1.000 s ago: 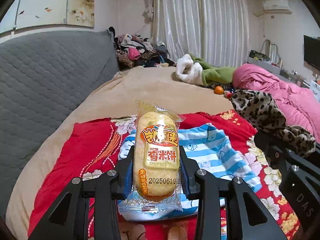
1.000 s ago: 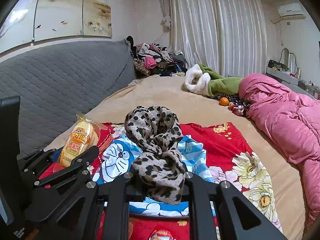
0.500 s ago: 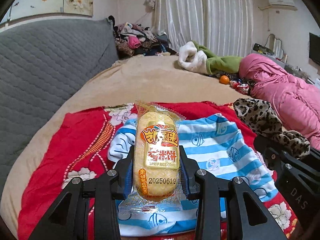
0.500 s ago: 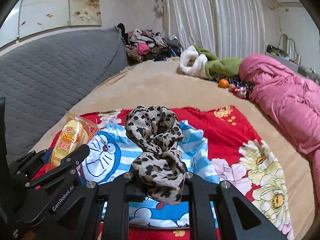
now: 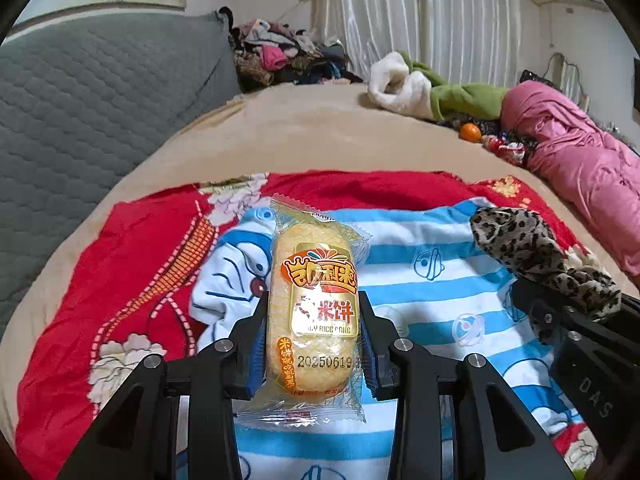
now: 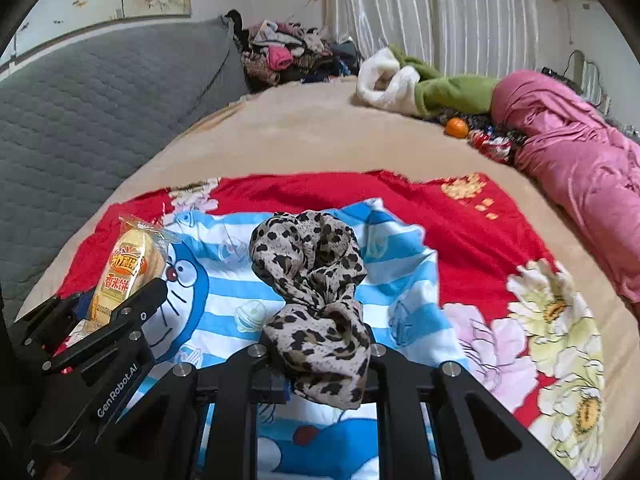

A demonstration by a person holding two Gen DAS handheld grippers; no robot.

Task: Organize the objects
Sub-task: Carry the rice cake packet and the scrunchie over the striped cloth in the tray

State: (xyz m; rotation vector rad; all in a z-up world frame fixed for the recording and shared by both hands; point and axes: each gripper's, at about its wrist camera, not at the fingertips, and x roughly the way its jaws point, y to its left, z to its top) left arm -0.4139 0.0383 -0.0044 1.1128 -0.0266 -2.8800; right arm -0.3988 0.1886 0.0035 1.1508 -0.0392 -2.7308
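L gripper (image 5: 313, 344) is clamped on a wrapped rice cake snack (image 5: 314, 312), centre of the left wrist frame; blue pads squeeze the packet's long sides w/ the label facing the cam and the upper half sticking out past the tips. Prob. held that way so it stays flat and doesn't crush. R gripper (image 6: 320, 364) is closed tight on a leopard-print scarf (image 6: 316, 284), mid-frame in the right wrist view; the bunched fabric bulges up and forward, since soft cloth only holds if pinched hard.

Both hang over a blue-striped Doraemon cloth (image 5: 432, 280) spread across a red floral blanket (image 6: 460, 220) on the bed. The striped cloth looks like the drop zone. An orange (image 6: 456, 127) and candy wrappers sit far upper right beside a pink quilt (image 6: 580, 168), well apart.
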